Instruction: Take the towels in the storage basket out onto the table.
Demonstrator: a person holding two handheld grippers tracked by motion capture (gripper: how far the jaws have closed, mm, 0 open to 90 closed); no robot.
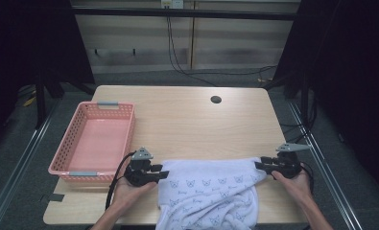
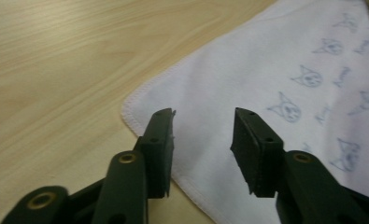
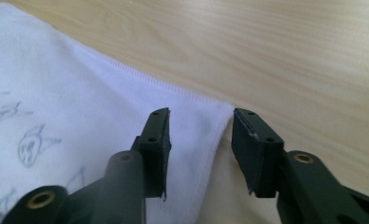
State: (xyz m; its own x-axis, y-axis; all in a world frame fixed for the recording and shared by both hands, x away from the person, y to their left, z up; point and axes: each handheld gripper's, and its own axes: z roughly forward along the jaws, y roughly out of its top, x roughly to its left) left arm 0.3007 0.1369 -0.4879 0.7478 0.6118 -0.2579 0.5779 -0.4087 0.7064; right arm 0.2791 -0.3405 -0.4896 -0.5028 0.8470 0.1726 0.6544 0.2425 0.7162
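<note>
Landmark: white towel (image 1: 211, 191) printed with small cat faces, lying on the near half of the wooden table (image 1: 187, 115), near edge draped over the table's front, bunched in folds toward its right front.

1. Left hand (image 1: 124, 189), at the towel's left side. Carries the left gripper (image 1: 165, 175), jaws level and aimed at the towel's far-left corner. In the left gripper view (image 2: 203, 140), jaws apart, pads clear of the cloth, the stitched corner of the towel (image 2: 275, 93) lying flat beneath and between them. Nothing clamped.

2. Right hand (image 1: 295, 184), at the towel's right side. Carries the right gripper (image 1: 260, 165), aimed at the far-right corner. In the right gripper view (image 3: 201, 140), jaws apart, hemmed corner of the towel (image 3: 79, 107) under the gap, tip of the corner just beside the right-hand pad. Nothing clamped.

3. Pink plastic basket (image 1: 98, 139), left of the towel and beyond its left corner, apart from it, holding nothing visible.

4. Round cable hole (image 1: 216, 99), well beyond the towel, near the table's far edge.

Step in hand, judged: far edge spread straight, both far corners lying free; likely a fold to come.

Next move, judged: closing each pair of jaws on its corner with hem well between the pads, then lifting both corners together and evenly to keep the edge taut.
</note>
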